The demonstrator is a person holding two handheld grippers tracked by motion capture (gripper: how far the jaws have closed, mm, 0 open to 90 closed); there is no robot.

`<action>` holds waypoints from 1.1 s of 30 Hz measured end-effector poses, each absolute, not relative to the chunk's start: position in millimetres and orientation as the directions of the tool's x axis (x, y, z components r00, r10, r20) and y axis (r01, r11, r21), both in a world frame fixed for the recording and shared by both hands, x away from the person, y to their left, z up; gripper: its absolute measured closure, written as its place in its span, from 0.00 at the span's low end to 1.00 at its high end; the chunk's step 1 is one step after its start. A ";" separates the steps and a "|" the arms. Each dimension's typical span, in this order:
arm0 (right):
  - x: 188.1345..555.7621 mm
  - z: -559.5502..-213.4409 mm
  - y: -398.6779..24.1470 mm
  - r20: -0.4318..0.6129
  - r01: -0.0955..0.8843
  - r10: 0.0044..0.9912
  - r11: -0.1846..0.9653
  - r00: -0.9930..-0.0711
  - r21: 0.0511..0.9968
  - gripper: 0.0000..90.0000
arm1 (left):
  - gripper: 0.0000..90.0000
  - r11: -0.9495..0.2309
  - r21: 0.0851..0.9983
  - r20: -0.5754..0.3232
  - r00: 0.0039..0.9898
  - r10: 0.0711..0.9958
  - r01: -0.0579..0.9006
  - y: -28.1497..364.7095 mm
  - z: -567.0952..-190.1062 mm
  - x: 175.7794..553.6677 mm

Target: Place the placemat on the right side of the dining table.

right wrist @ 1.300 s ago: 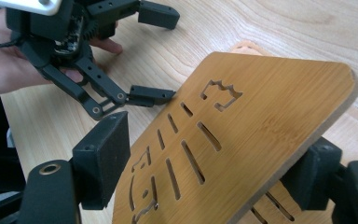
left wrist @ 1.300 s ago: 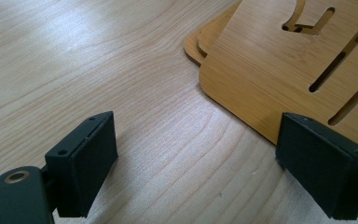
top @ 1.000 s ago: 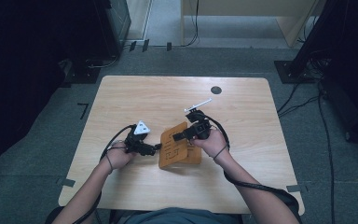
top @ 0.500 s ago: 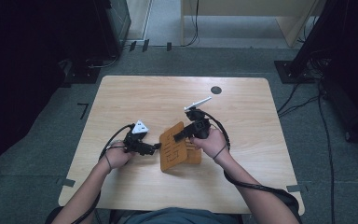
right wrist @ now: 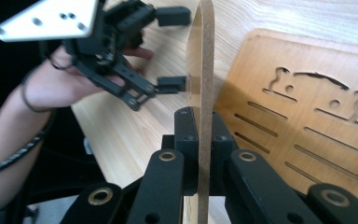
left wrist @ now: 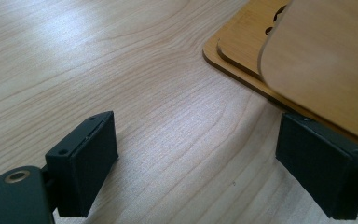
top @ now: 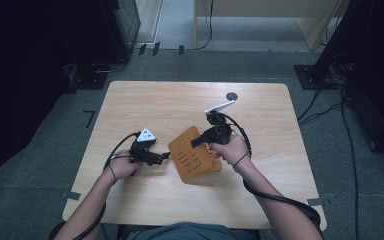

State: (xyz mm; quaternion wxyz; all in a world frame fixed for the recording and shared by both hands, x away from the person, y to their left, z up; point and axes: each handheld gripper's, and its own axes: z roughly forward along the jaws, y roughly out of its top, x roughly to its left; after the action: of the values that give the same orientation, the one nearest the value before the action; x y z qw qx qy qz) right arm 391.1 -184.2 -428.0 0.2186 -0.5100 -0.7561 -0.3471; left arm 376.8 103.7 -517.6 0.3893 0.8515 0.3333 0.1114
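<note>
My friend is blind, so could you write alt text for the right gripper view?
Two black jaws clamp a thin wooden board held on edge. Behind it a flat slotted wooden panel lies on the table, and a hand holds the left gripper, jaws open.

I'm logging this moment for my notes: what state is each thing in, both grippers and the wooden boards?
Right gripper: shut on the thin board.
Thin board: lifted on edge, clamped at its rim.
Slotted board: lying flat on the table.
Left gripper: open, jaws wide apart, low over the table beside the boards.
</note>
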 end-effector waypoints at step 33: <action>391.5 -394.4 -218.8 0.485 0.832 0.735 0.194 -0.474 0.519 0.97 | 0.13 -0.509 0.729 -0.022 0.759 0.651 0.458 99.4 -518.2 375.3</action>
State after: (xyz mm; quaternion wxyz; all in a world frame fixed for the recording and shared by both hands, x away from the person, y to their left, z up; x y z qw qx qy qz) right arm 391.5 -218.8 -394.4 0.0639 -0.5090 -0.7701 -0.3793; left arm 375.3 99.4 -518.2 0.3759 0.8592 0.3226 0.1283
